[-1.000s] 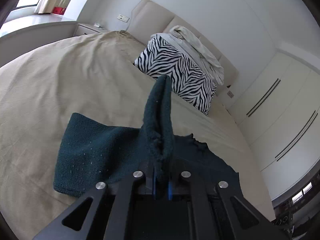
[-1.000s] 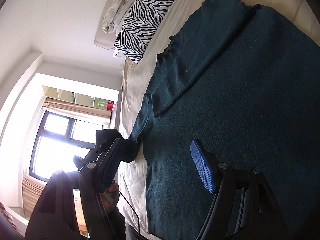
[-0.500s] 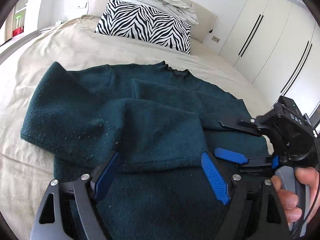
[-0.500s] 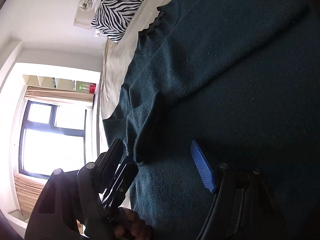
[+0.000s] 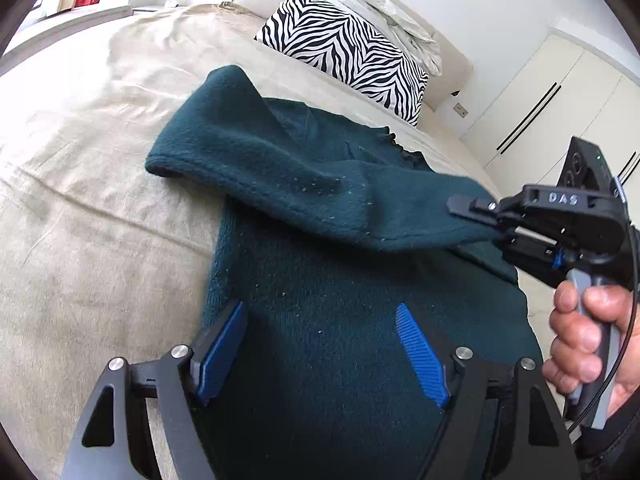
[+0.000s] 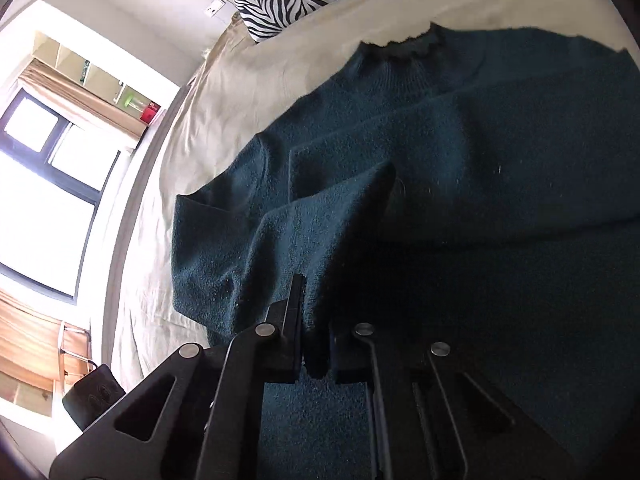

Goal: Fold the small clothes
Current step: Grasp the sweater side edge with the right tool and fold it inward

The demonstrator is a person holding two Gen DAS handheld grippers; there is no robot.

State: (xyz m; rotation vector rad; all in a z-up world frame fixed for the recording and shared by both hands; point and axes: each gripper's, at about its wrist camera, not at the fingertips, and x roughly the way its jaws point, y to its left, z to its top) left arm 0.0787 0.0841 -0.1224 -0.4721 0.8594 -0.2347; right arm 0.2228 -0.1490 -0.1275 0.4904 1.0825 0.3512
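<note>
A dark teal fleece sweater (image 5: 320, 280) is spread on the beige bedsheet (image 5: 100, 200). Its sleeve cuff (image 6: 320, 292) is pinched by the right gripper (image 6: 316, 344); the left gripper (image 5: 320, 344) is closing above the body, nothing gripped.

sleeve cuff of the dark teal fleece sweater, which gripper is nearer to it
Right. The right gripper is shut on the sleeve cuff of the dark teal fleece sweater; the left gripper, jaws closing with nothing pinched, hovers over the body nearer the hem.
</note>
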